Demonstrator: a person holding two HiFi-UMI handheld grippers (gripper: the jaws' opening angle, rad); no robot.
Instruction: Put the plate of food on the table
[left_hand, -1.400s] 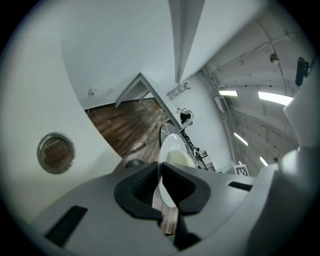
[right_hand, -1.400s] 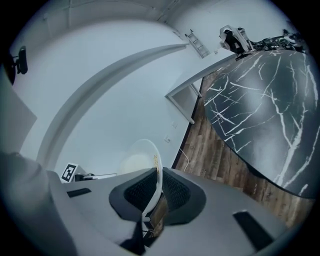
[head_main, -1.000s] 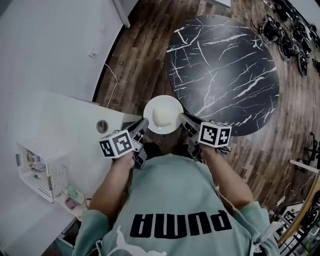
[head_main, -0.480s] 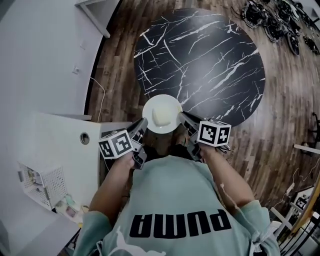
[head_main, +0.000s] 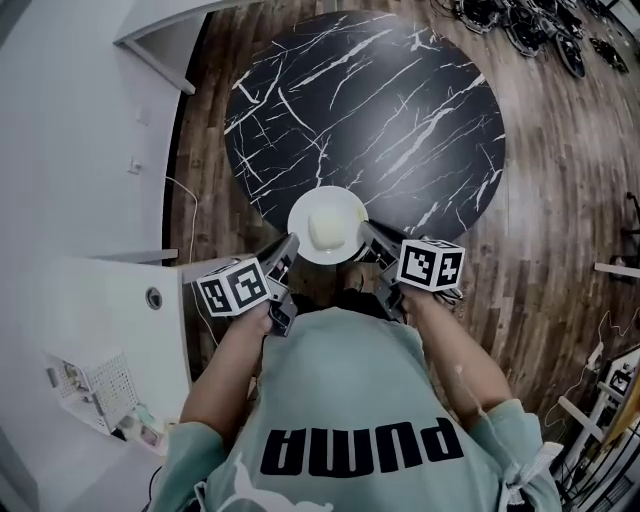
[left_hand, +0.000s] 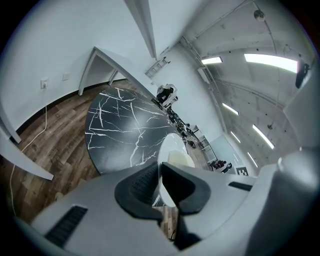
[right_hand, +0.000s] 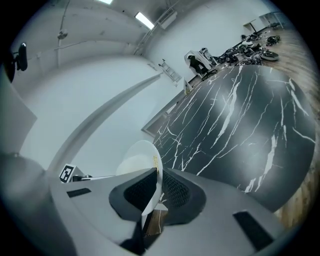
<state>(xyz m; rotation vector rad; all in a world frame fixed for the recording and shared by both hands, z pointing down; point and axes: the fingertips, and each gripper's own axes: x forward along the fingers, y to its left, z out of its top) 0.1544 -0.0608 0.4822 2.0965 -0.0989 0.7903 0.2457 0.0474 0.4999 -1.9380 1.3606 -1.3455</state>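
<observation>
A white plate (head_main: 328, 225) carrying a pale piece of food (head_main: 325, 231) hangs in the air over the near edge of the round black marble table (head_main: 380, 100). My left gripper (head_main: 286, 250) is shut on the plate's left rim and my right gripper (head_main: 366, 234) is shut on its right rim. In the left gripper view the plate (left_hand: 172, 150) stands edge-on between the jaws with the food (left_hand: 181, 160) on it. In the right gripper view the plate (right_hand: 142, 157) is pinched the same way, with the table (right_hand: 240, 125) beyond it.
A white counter (head_main: 90, 320) with a round hole lies at my left, with a white wire basket (head_main: 90, 390) on it. A white wall (head_main: 80, 120) runs along the left. Dark equipment (head_main: 520, 20) lies on the wooden floor (head_main: 560, 200) past the table.
The plate and both grippers have come forward over the table's near edge; the table now fills more of the view and the white counter has slid back to the left.
</observation>
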